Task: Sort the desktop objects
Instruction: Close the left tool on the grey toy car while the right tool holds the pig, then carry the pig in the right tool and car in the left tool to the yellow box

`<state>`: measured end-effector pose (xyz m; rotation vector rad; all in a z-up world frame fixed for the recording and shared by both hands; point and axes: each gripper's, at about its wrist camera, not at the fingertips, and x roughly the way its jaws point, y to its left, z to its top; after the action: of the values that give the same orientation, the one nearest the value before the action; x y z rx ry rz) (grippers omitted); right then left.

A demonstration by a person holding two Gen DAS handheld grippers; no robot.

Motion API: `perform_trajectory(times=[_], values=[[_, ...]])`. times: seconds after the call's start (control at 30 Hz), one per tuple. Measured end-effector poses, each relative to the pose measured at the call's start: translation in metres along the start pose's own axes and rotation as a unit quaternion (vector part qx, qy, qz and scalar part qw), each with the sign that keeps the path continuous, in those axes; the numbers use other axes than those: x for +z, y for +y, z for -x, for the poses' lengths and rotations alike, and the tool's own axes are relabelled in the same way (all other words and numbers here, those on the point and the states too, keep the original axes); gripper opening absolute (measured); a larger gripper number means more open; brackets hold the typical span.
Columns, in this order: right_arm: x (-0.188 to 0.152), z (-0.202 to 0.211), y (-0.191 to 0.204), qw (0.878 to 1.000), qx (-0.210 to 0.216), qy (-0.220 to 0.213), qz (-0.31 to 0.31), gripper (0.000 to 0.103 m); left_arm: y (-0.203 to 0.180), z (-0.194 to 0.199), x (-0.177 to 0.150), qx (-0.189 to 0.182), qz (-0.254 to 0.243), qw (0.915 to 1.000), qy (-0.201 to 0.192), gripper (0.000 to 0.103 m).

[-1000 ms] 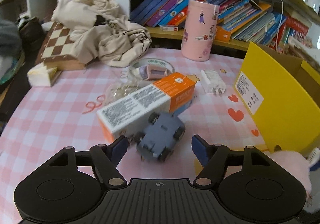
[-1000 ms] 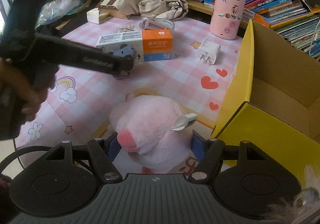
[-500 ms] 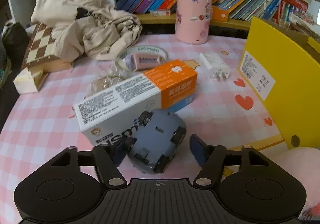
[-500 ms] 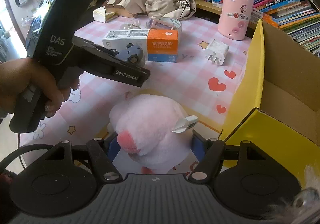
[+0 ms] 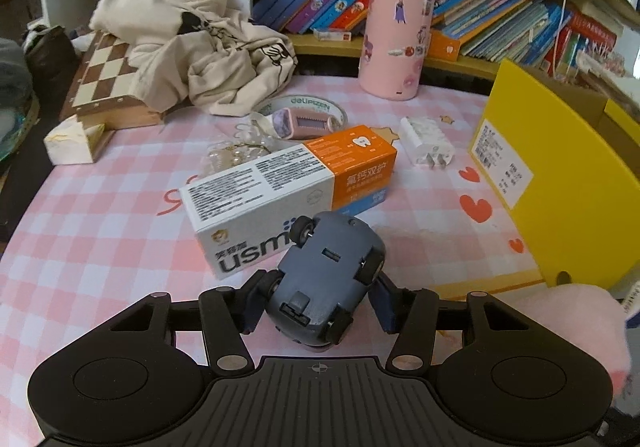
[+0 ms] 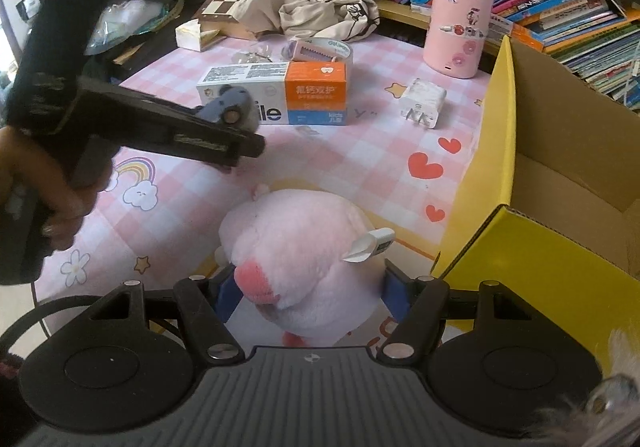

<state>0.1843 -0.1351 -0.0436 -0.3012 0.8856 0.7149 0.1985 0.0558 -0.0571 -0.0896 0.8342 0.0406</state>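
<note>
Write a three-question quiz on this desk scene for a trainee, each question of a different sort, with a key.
1. True or false: the toy car between the left gripper's fingers lies wheels up.
2. What sits between the right gripper's fingers? A) the white charger B) the pink plush toy C) the pink cylinder
3. Fill in: the yellow box stands open on the ____ side of the right wrist view.

Key: 1 true; 2 B; 3 right.
</note>
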Motion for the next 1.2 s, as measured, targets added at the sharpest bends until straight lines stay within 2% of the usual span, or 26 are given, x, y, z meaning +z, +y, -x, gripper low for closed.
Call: perform_trajectory(times=[0.3, 1.2], values=[[-0.005, 0.016, 0.01, 1.0, -0.011, -0.018, -0.01, 0.067, 0.01, 0.036, -0.016, -0.018, 0.037, 0.9991, -0.006, 0.052], [-0.033, 0.064, 0.067, 0.998, -0.043, -0.047, -0.023, 0.067, 0.025, 0.126, -0.059, -0.054, 0.052, 0.9956, -0.056, 0.052]])
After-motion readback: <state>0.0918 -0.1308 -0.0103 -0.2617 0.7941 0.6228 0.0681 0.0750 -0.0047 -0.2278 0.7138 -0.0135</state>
